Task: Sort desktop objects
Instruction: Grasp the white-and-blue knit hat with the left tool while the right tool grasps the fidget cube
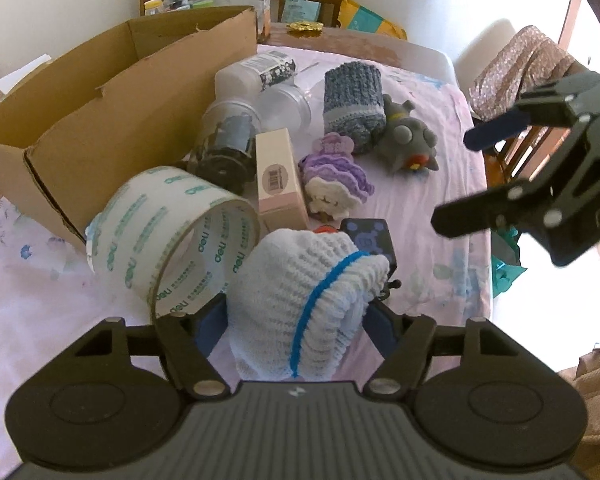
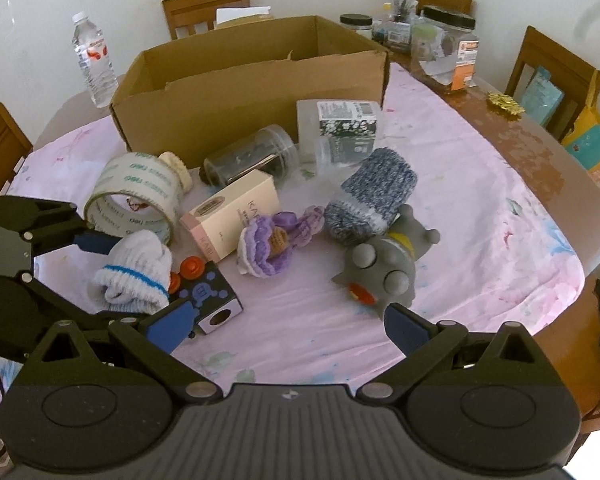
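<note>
A white knit sock [image 1: 300,304] with a blue stripe lies on the pink cloth, and my left gripper [image 1: 296,320] is shut on it, a blue pad against each side. In the right wrist view its upper finger [image 2: 60,228] rests on the sock [image 2: 136,272]. Around the sock lie a tape roll [image 1: 172,236], a cream box [image 1: 280,180], a black cube [image 2: 208,292] with orange buttons, a purple crochet doll [image 2: 272,244], a blue-grey knit sock [image 2: 372,196] and a grey plush toy [image 2: 388,264]. My right gripper [image 2: 288,326] hangs open and empty above the cloth, just in front of the plush.
An open cardboard box [image 2: 252,92] stands behind the pile, with a clear jar [image 2: 248,156] and a plastic container [image 2: 340,128] lying before it. A water bottle [image 2: 90,60] and jars [image 2: 448,52] stand at the back. Wooden chairs ring the table; its edge runs along the right.
</note>
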### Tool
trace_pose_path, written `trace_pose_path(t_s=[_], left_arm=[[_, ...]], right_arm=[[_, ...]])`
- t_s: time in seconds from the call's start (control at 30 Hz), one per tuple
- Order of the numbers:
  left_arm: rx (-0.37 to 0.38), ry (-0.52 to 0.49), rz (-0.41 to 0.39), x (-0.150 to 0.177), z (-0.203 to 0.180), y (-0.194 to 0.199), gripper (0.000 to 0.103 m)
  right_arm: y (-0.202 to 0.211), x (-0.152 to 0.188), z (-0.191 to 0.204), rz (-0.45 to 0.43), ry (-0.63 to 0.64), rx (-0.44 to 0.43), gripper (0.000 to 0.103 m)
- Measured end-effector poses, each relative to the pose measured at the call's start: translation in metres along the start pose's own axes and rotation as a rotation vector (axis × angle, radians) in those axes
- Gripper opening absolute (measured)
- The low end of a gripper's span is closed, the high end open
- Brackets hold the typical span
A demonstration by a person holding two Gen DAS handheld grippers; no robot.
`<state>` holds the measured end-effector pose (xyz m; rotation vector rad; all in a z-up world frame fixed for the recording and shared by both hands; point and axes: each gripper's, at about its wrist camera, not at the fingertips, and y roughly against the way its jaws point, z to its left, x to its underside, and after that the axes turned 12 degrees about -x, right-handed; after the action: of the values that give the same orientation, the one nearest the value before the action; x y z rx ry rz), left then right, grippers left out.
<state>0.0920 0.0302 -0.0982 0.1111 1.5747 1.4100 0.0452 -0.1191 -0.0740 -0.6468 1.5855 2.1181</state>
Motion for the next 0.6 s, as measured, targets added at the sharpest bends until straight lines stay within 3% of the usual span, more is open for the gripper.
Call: trace_pose_path(t_s=[0.2, 0.6], left_arm=[[-0.002, 0.016, 0.001, 0.000, 0.003, 0.003, 0.062], [-0.039, 0.045, 0.005, 0.007, 0.013, 0.026, 0.062]], right_arm=[[-0.007, 0.000, 0.005, 0.020, 0.012, -0.018, 0.103], [-0.026, 0.001, 0.019, 0.065, 0.095, -0.071, 0.103]])
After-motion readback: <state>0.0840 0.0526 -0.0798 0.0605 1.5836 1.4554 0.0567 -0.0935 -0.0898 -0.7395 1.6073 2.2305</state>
